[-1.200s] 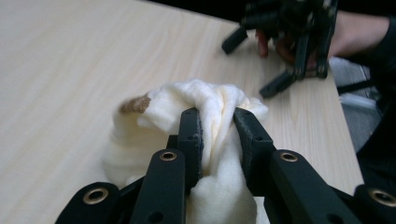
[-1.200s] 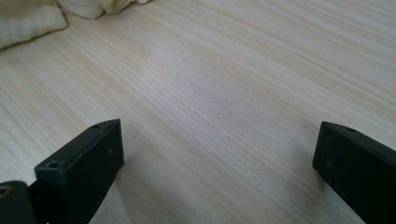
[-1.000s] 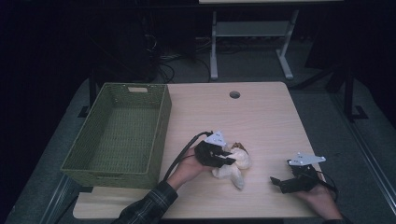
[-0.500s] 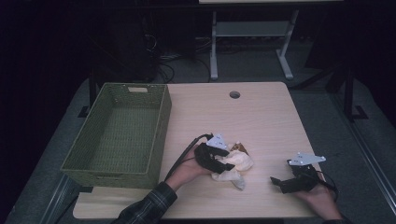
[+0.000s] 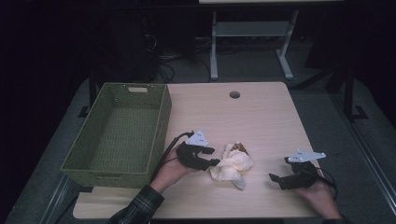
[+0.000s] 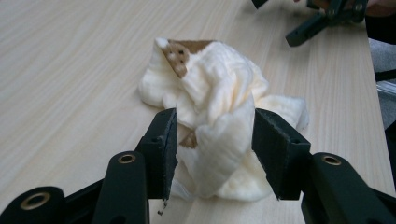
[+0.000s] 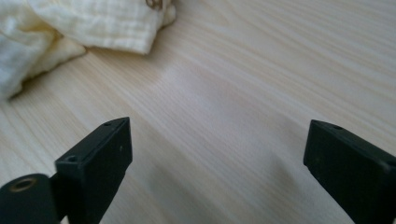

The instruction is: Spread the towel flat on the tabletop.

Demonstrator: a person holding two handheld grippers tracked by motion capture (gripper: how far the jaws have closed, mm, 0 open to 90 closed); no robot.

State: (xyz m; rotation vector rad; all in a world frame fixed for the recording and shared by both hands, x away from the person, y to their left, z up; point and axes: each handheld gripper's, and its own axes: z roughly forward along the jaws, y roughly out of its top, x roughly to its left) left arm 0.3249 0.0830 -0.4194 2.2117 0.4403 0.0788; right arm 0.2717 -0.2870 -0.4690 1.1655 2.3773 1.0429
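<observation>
Cloth (image 5: pixel 232 165), cream and crumpled, sits on my table (image 5: pixel 261 116) just right of centre in the lower half of the high view, with a small brown patch at its top edge. My left gripper (image 5: pixel 211 157) lies right against its left side. In the left gripper view my jaws stand apart, one on each side of a twisted fold of the cloth (image 6: pixel 219 116) low in the middle of the frame; they straddle it, and I cannot tell whether they touch it.

My right gripper (image 5: pixel 276 179) rests at the lower right of the high view, near the table's front edge, apart from the cloth. In the right gripper view its jaws are spread wide over bare wood, and a corner of the cloth (image 7: pixel 70 23) shows at the upper left.

At the left of the high view a green basket (image 5: pixel 161 123) stands at the table's left edge, just beside my left hand (image 5: pixel 175 168).
</observation>
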